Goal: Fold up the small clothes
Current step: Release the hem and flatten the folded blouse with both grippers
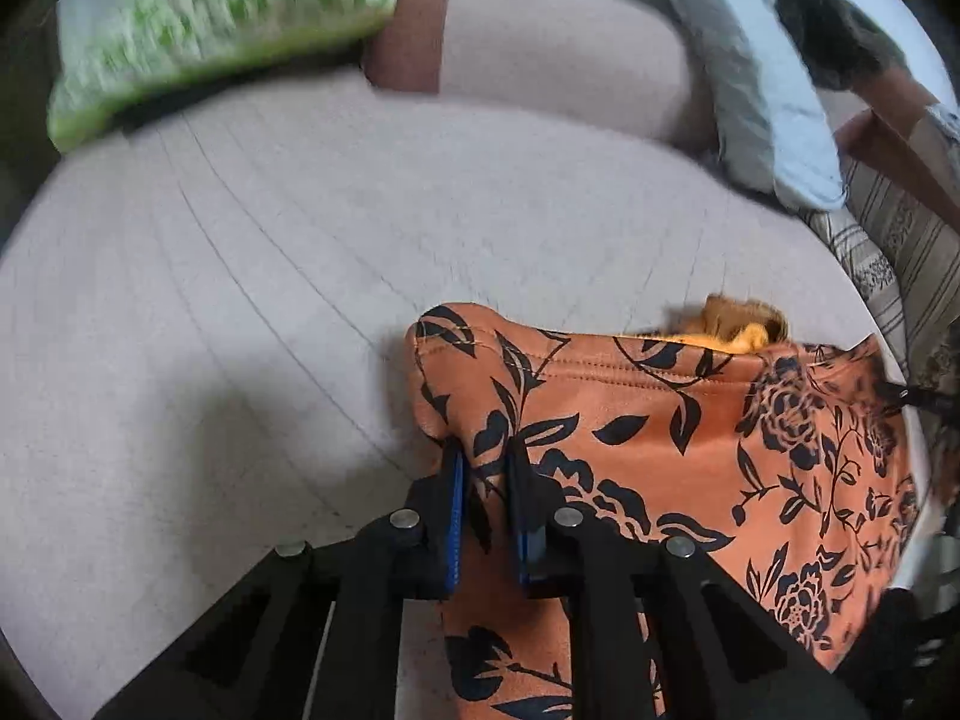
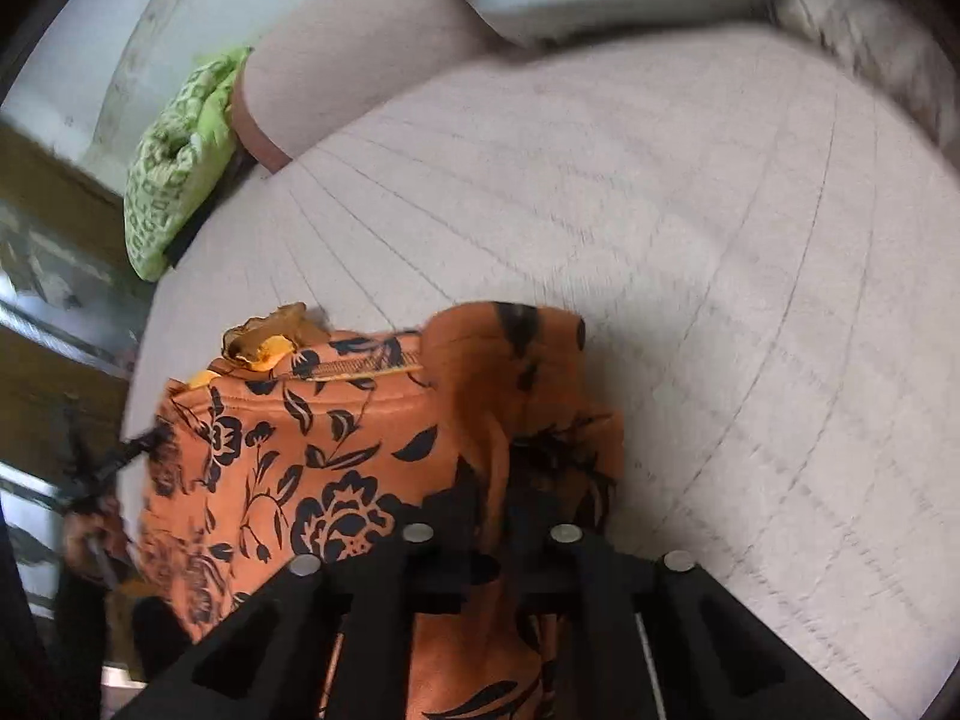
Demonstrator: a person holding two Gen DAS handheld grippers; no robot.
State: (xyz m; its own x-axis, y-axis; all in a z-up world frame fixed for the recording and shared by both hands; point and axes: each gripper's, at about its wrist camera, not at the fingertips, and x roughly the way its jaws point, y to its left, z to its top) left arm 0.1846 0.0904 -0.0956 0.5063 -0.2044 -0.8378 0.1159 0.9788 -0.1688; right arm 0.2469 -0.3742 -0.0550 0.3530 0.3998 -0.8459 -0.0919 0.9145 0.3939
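A pale pink quilted mattress (image 1: 210, 300) fills most of both views. A green patterned pillow (image 1: 222, 18) lies at its far edge, beside a pinkish bolster (image 1: 558, 42) and a grey-white cushion (image 1: 774, 90).

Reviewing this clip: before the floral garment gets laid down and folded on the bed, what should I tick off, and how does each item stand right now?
1. Left gripper pinching the orange floral garment: ok, fabric sits between the jaws.
2. Right gripper holding the same garment: ok, cloth is bunched between its jaws.
3. Garment spread flat between the grippers: not ok, it hangs bunched, with a yellow-orange lining showing at the top edge.
4. Open space on the bed sheet ahead: ok.
5. Green patterned pillow out of the way: ok, it lies at the far edge.
6. Lower hem free of snags: cannot tell, hidden below the grippers.
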